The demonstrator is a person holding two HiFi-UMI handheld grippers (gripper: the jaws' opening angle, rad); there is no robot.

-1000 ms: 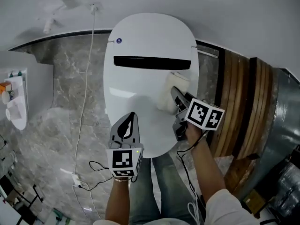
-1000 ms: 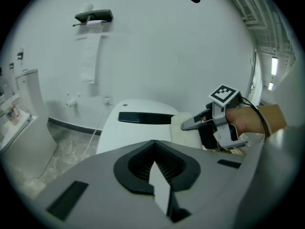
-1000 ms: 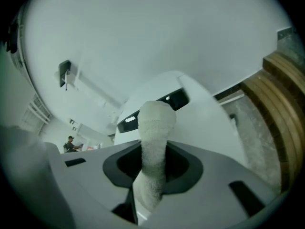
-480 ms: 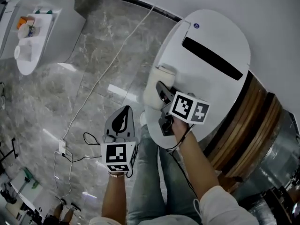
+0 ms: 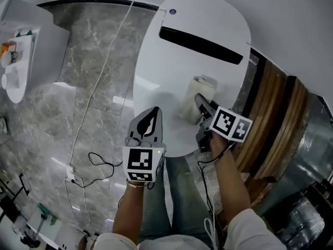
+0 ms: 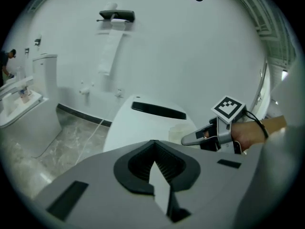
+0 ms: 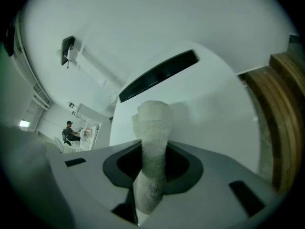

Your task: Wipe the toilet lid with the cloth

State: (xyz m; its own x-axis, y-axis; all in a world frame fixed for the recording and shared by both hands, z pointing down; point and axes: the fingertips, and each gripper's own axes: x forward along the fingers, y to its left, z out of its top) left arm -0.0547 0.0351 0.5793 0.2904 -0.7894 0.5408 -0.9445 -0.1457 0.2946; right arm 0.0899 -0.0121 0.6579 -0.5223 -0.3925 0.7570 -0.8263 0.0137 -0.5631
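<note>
Entry: wiping, judged part-way.
- Cloth (image 5: 191,107): pale, rolled, was clamped in the jaws of the right gripper (image 5: 200,101) and lay on the toilet lid (image 5: 171,61), right of centre.
- Left gripper (image 5: 151,116): jaws were together, empty, over the lid's near edge.
- How much had been wiped could not be told.
- Surroundings: floor cable (image 5: 102,82), wooden panelling (image 5: 270,113). Nothing obstructed the lid.

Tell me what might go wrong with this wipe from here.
1. The right gripper pinches the cloth in a narrow bunch, so it may wipe only a thin stripe of the toilet lid.
2. Its hard jaws sit close to the lid; pressing harder could scrape it.
3. The left gripper, shut and empty, hangs over the lid's front edge and may block a stroke.
</note>
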